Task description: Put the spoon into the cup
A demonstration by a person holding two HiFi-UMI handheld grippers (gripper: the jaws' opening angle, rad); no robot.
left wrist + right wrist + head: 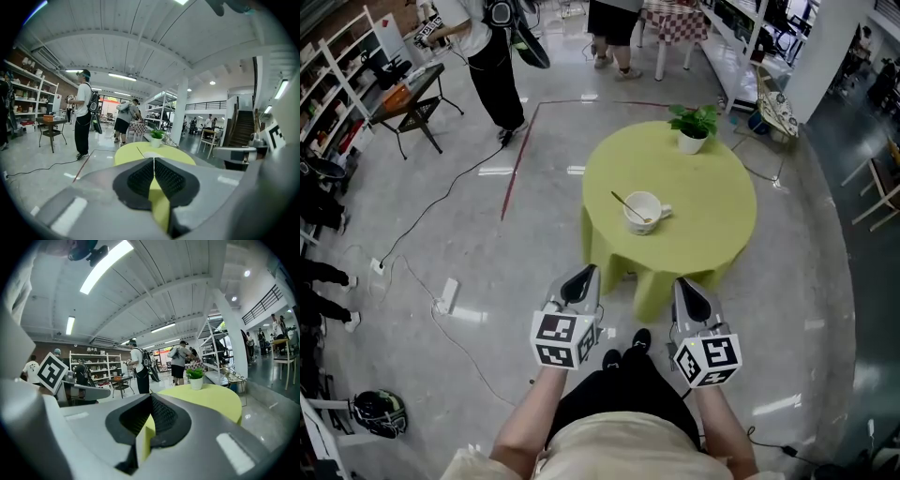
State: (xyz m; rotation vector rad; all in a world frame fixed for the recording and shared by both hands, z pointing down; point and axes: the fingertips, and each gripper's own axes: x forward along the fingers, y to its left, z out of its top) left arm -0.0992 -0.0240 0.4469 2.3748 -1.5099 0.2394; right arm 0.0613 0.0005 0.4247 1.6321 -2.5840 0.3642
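Head view puts the round green counter (712, 234) in the upper middle of the frame. The white cup (639, 214) stands near its centre, and the spoon (625, 202) rests in it — bowl end down inside the cup, thin handle leaning out over the rim toward the upper left. A small potted plant (694, 127) stands at the counter's far edge, well apart from the cup. I judge the task done, or all but done: the spoon is in the cup, and I see no other step left for me beyond keeping clear of it.

Both my grippers sit at the bottom of the frame, close to the body and well short of the counter. The left gripper (579, 279) shows, in its own view, its two ribbed pads (140, 177) pressed together with nothing between them. The right gripper (692, 295) is the same in its view — jaws closed and empty, with the counter's green showing beyond the tips.

As for writing, I can read none. The cup looks plain, no brand shows, and the cubes on the grippers carry only black-and-white square markers, not letters. The shelves (337, 66) at the upper left are too small to give up any label.
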